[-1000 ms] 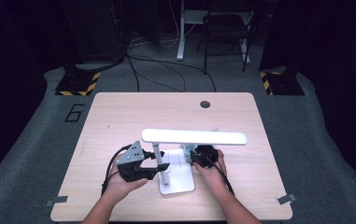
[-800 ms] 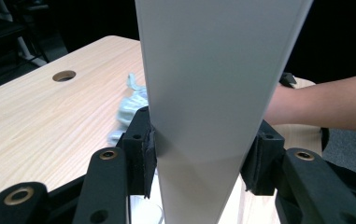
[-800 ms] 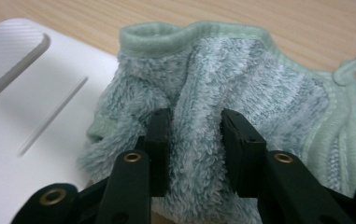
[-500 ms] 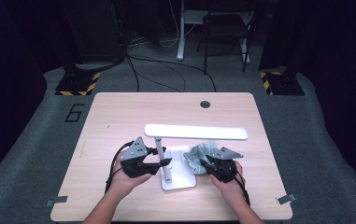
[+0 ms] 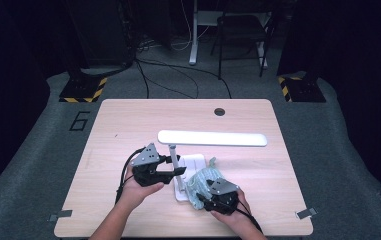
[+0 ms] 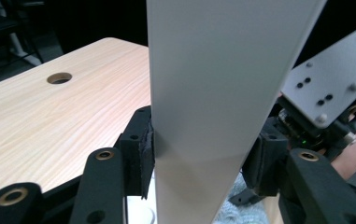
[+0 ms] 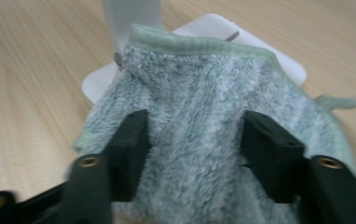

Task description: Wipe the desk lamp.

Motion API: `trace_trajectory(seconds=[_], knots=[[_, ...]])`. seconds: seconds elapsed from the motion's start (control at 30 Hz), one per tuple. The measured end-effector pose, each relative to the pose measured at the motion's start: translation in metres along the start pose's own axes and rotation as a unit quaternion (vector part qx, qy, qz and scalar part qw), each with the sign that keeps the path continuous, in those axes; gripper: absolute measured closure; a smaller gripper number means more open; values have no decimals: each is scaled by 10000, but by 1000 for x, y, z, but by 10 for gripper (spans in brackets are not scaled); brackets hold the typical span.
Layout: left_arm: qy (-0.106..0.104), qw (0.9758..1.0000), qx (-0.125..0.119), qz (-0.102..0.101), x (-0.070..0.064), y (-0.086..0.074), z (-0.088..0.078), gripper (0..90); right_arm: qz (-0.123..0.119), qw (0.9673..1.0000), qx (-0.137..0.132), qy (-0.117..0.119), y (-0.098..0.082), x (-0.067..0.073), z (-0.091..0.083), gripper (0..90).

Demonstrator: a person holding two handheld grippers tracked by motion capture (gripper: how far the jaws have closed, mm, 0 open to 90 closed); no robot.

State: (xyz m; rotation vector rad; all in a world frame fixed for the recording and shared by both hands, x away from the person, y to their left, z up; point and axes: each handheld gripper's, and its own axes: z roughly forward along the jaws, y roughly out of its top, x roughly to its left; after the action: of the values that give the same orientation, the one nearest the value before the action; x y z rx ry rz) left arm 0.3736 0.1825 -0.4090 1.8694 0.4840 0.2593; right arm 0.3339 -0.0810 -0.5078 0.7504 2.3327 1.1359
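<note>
The tabletop (image 5: pixel 128 125) is pale wood with a round hole (image 5: pixel 220 111) near its far edge, well apart from the work. Beyond it on the dark floor stand a chair (image 5: pixel 240 35) and two striped blocks (image 5: pixel 80 90).

A white lamp (image 5: pixel 212 138) stands near the middle: its long head runs left to right over a flat base (image 5: pixel 194 161).

The left gripper (image 5: pixel 170 167), near left of the base, has its jaws clamped on the lamp's post.

A green cloth (image 5: pixel 200 181) lies bunched on the base's near right part, spilling onto the tabletop.

The right gripper (image 5: pixel 204 200) sits just near the cloth; its jaws have just been opening and now stand released, the cloth between them.
</note>
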Motion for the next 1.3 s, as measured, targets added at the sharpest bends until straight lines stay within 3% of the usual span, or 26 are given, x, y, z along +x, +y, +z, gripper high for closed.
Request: trace_trajectory(seconds=[0.03,0.13,0.23,0.27,0.3,0.33,0.37,0.6,0.77,0.87,1.0,1.03,1.27,1.3], knots=[[-82,10000,-29,3,1,0,0,487,15,10000,46,18,0,-1,1,305],[-84,9999,-116,38,1,0,1,463,394,9990,142,142,-3,-3,3,274],[-138,9998,-42,97,1,1,4,445,300,9992,228,101,-3,2,4,225],[-177,9998,-28,78,0,1,6,439,154,9994,276,109,-3,4,4,214],[-146,9998,7,117,-1,0,8,432,198,9995,235,61,-2,8,6,200],[-168,9997,60,138,-2,0,9,426,-21,9997,253,65,-1,8,7,190],[-126,9997,117,191,-3,0,10,426,-2,9996,263,31,0,10,8,176],[-71,9999,66,108,0,-1,11,485,-278,9993,240,-61,7,20,19,122],[-84,9999,94,68,0,-2,11,517,-143,9993,333,-63,10,22,25,77],[-68,9997,141,183,-1,-1,10,524,-338,9988,313,-135,9,22,26,83],[-159,9997,135,119,3,-2,10,525,-351,9990,259,-47,6,23,24,137],[-177,9997,118,122,3,-3,10,524,-479,9986,199,-27,5,21,24,148],[-250,9996,67,117,5,-4,10,522,-732,9972,145,79,0,18,18,250],[-260,9996,66,128,6,-4,10,522,-683,9975,145,64,-1,19,16,269]])
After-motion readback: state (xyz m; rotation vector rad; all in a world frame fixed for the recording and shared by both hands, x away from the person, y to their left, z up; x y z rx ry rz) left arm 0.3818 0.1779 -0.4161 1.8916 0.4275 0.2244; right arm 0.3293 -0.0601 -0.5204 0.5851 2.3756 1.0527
